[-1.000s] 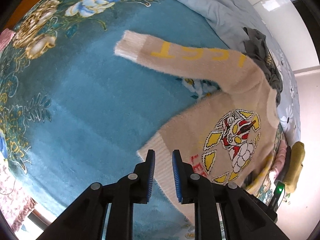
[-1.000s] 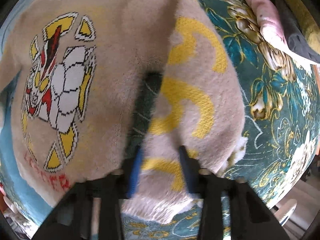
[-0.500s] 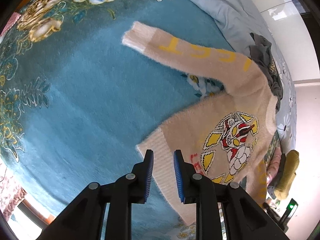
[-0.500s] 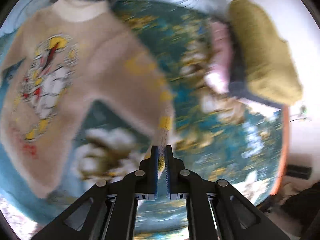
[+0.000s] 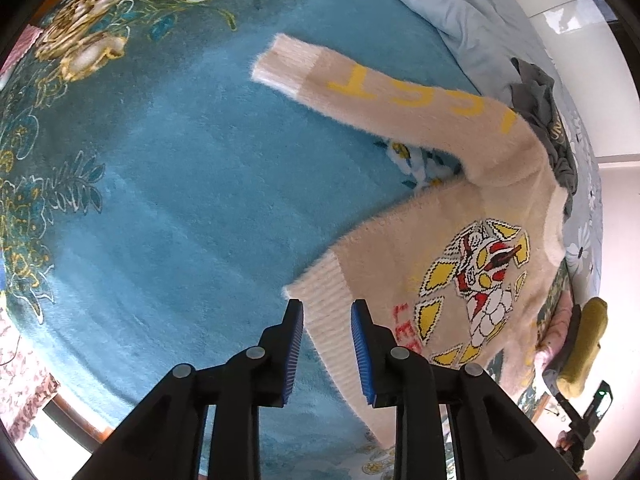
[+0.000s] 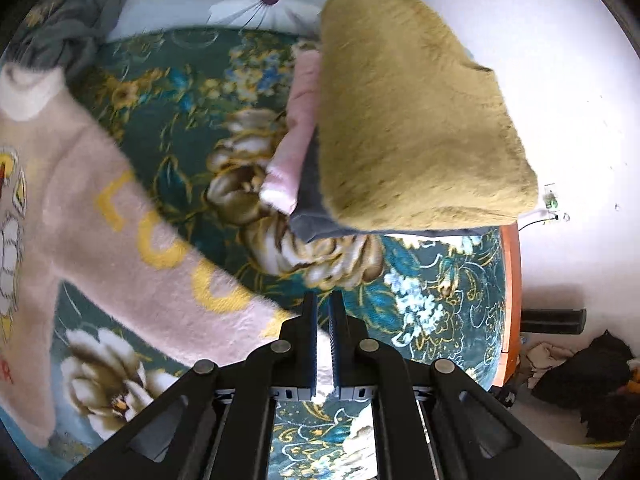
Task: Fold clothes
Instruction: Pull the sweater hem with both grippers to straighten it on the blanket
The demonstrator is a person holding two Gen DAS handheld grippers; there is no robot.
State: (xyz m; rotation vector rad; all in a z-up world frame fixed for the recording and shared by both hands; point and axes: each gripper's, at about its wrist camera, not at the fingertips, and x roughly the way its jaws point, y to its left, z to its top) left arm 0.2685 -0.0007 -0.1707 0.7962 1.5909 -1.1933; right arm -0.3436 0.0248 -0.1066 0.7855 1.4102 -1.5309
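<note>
A fuzzy beige sweater (image 5: 452, 248) with a cartoon figure and yellow letters lies face up on a blue floral blanket (image 5: 160, 184). Its left sleeve (image 5: 384, 92) stretches out flat to the far left. My left gripper (image 5: 326, 314) is open and empty, hovering just over the ribbed hem corner (image 5: 324, 300). My right gripper (image 6: 323, 306) is shut on the cuff end of the other sleeve (image 6: 160, 252), which is pulled out straight from the body toward the gripper.
A stack of folded clothes, mustard-yellow (image 6: 408, 120) on top of grey (image 6: 320, 224) and pink (image 6: 296, 132), sits on the blanket close ahead of the right gripper. A crumpled grey garment (image 5: 548, 120) and a light-blue quilt (image 5: 460, 8) lie beyond the sweater. The bed's wooden edge (image 6: 510, 308) is at right.
My right gripper closed on the sleeve cuff and pulled the sleeve out sideways, away from the sweater body toward the folded stack. My left gripper stayed open over the hem corner.
</note>
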